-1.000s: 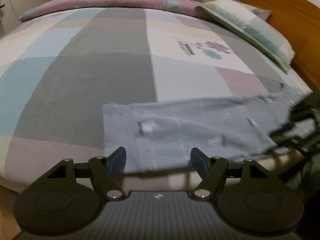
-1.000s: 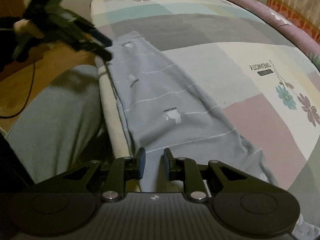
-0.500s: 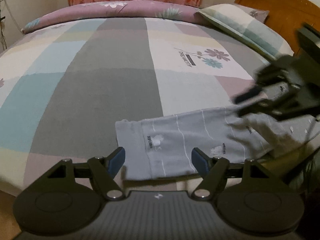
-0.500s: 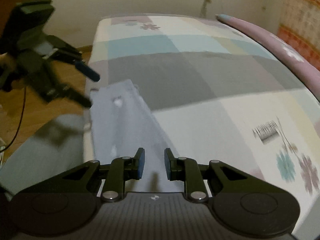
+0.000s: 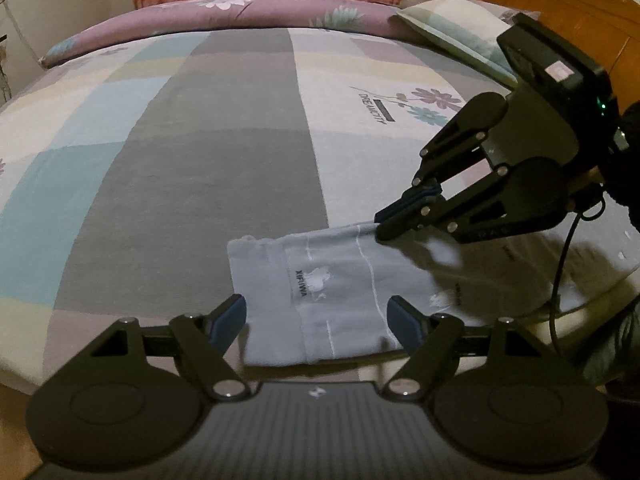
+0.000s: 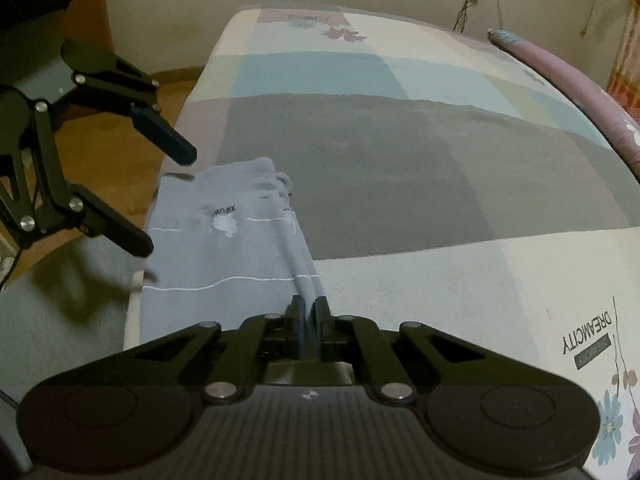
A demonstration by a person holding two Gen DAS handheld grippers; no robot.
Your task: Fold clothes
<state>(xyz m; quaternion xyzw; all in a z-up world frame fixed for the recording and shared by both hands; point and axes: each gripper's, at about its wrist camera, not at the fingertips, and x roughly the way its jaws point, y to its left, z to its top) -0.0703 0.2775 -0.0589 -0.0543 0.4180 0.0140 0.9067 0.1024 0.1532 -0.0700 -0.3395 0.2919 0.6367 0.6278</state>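
The grey garment (image 5: 344,292) lies folded along the near edge of the bed (image 5: 208,152), shorter than a second ago. The right gripper (image 6: 308,308) has swung in leftward and now pinches the garment's far edge, jaws clamped. The left gripper (image 5: 318,318) stays wide open over its left end, holding nothing.
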